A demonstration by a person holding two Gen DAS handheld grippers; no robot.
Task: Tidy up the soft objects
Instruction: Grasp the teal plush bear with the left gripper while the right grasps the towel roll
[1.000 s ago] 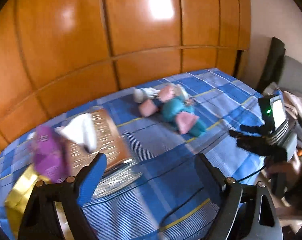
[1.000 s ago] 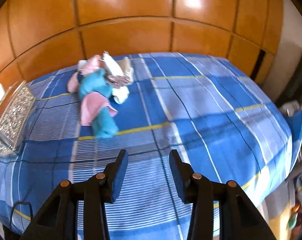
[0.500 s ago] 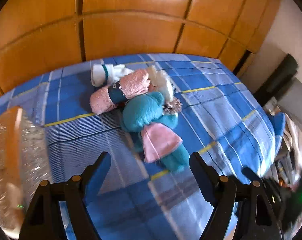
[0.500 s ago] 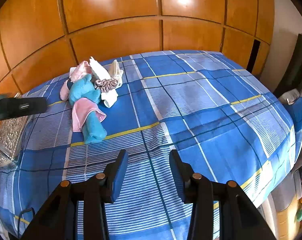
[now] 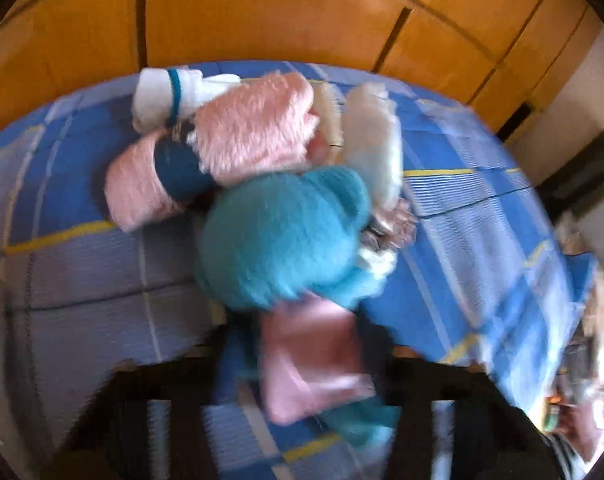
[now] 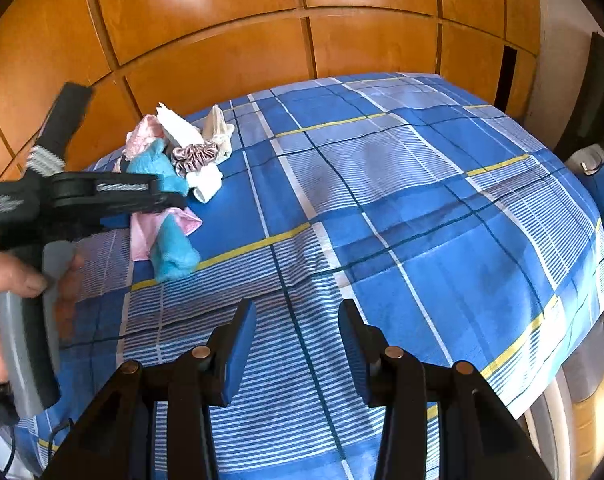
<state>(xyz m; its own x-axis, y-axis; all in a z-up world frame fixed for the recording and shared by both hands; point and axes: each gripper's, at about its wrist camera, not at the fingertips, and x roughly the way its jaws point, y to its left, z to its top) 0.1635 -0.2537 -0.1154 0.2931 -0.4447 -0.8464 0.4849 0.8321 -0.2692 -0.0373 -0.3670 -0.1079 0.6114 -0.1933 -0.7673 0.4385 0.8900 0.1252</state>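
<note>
A pile of soft things lies on the blue plaid bedspread point(image 6: 382, 208): a teal fluffy piece point(image 5: 286, 236), pink fluffy rolls point(image 5: 254, 136), a white rolled sock with a teal stripe point(image 5: 162, 96), a white fluffy piece point(image 5: 370, 140), a pink cloth point(image 5: 314, 360) and a satin scrunchie point(image 6: 194, 154). My left gripper point(image 5: 302, 364) is open, its blurred jaws on either side of the pink cloth. It reaches the pile from the left in the right wrist view point(image 6: 158, 200). My right gripper point(image 6: 298, 344) is open and empty above the near bedspread.
An orange wooden panelled wall point(image 6: 262, 20) stands behind the bed. Dark furniture and clutter point(image 6: 594, 380) sit past the bed's right edge. A hand point(image 6: 10, 280) holds the left gripper's grey handle.
My left gripper has swung from the tray side and moved in close over the pile, now straddling the pink cloth. My right gripper has barely moved.
</note>
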